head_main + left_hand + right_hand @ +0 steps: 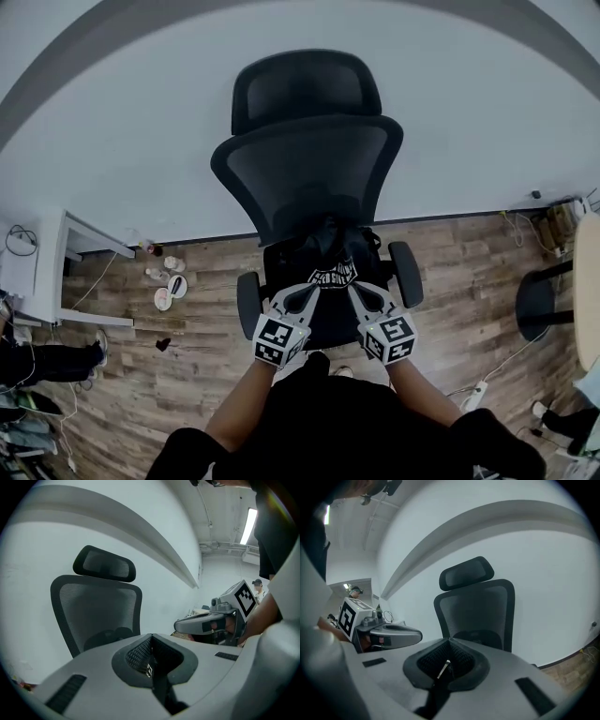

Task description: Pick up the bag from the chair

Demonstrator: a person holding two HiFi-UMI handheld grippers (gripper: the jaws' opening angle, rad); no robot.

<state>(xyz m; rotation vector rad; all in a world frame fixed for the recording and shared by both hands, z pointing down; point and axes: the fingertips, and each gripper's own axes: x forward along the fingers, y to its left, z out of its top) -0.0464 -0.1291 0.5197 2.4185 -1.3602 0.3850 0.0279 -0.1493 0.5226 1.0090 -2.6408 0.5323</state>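
The bag [330, 246] is black and soft. It lies on the seat of the chair [309, 159], slumped against the foot of the backrest, between the two armrests [405, 272].

Both tongs hang side by side near the front of the seat, pointed at the bag and short of it. The left gripper [302, 294] has its jaws clenched together with nothing between them. The right gripper [364, 292] is likewise closed on empty air.

Probable faults from this position:
- Advancing with the jaws closed would likely shove the bag against the backrest instead of gripping it.
- No handle can be made out. A pinch on loose fabric may slip, or the bag may sag.
- A push on the seat could turn or roll the chair.
- A wide approach may strike an armrest.
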